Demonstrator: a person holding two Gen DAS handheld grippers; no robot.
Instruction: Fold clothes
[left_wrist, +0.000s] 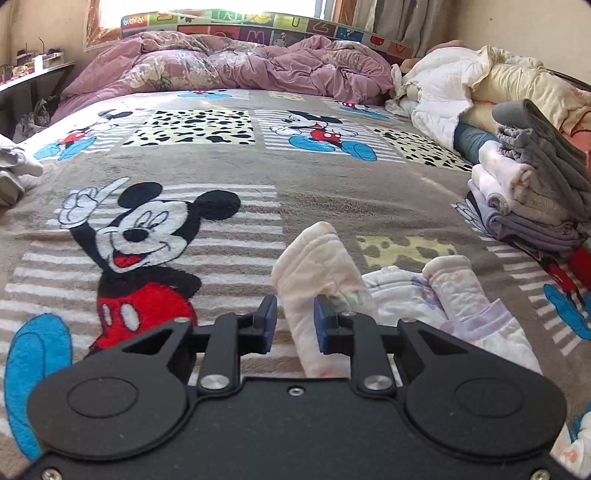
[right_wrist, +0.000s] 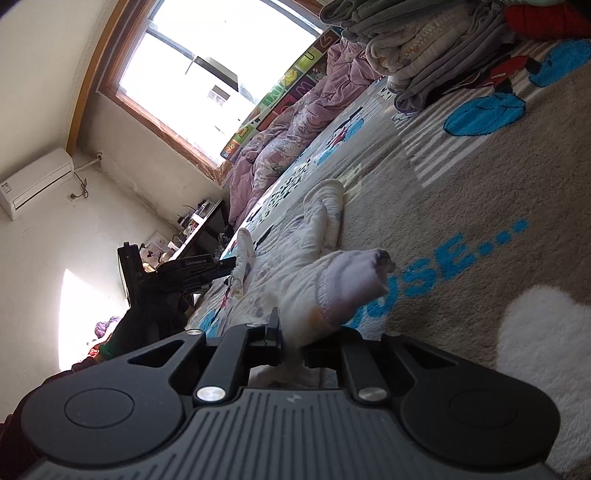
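Note:
A small pale quilted garment (left_wrist: 399, 295) with lilac cuffs lies crumpled on the Mickey Mouse blanket (left_wrist: 221, 177). One pinkish-white limb of it (left_wrist: 314, 266) runs back between the blue pads of my left gripper (left_wrist: 295, 321), which is shut on it. In the right wrist view the same garment (right_wrist: 295, 254) stretches away over the blanket. Its lilac cuff (right_wrist: 351, 284) bulges just ahead of my right gripper (right_wrist: 293, 343), which is shut on the cloth beside that cuff. My left gripper (right_wrist: 231, 264) shows there too, at the garment's far side.
A stack of folded clothes (left_wrist: 528, 199) sits at the bed's right side, also in the right wrist view (right_wrist: 424, 48). A purple duvet (left_wrist: 240, 62) and white bedding (left_wrist: 443, 85) lie bunched at the head. Loose white clothes (left_wrist: 14, 166) lie at the left edge.

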